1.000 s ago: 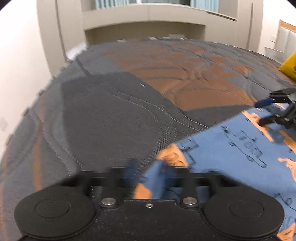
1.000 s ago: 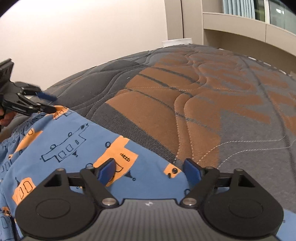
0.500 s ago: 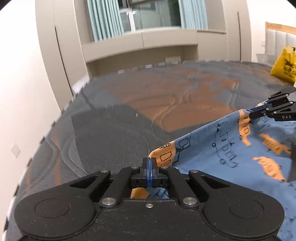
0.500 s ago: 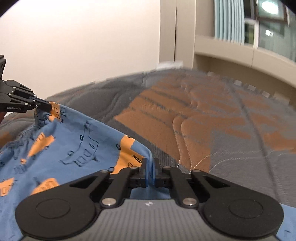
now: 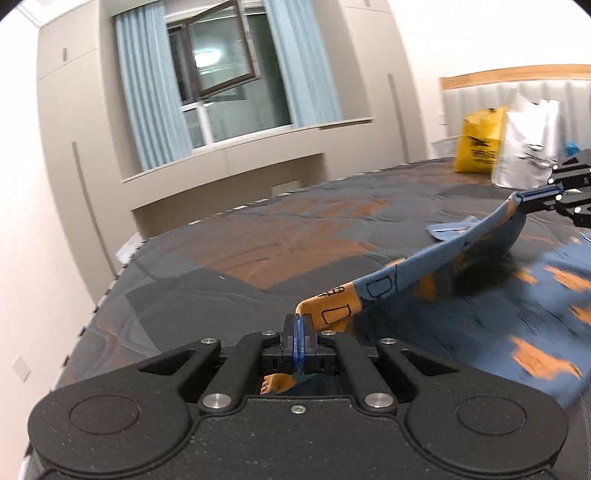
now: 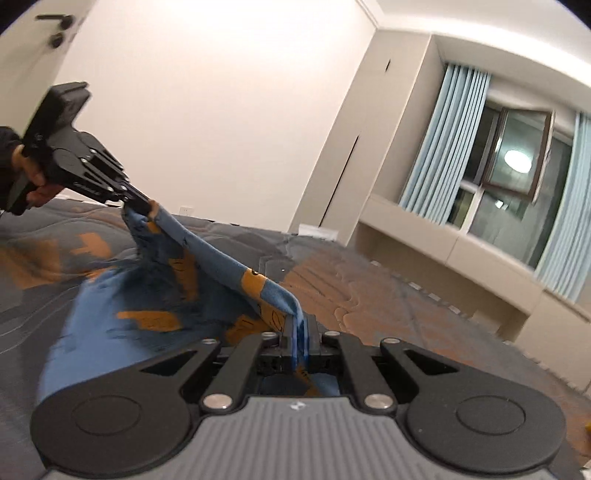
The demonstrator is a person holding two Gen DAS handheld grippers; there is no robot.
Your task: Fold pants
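The pants (image 5: pixel 461 295) are blue with orange patches and drawn shapes. They are lifted off the grey and orange bed cover (image 5: pixel 280 243), with one edge stretched taut between both grippers. My left gripper (image 5: pixel 297 325) is shut on one corner of that edge. It also shows in the right wrist view (image 6: pixel 142 205), at the upper left. My right gripper (image 6: pixel 297 332) is shut on the other corner of the pants (image 6: pixel 147 295). It also shows at the right edge of the left wrist view (image 5: pixel 532 197). The rest of the cloth hangs down to the bed.
A yellow bag (image 5: pixel 480 140) and a white bag (image 5: pixel 528 144) stand at the padded headboard (image 5: pixel 517 85). A window ledge (image 5: pixel 240 147) and curtains (image 6: pixel 443 147) lie beyond the bed. A white wall (image 6: pixel 221 110) with a door handle (image 6: pixel 55 26) is on the left.
Both grippers closed on the pants' edge a second ago, then rose, lifting the cloth off the bed and pulling the edge taut.
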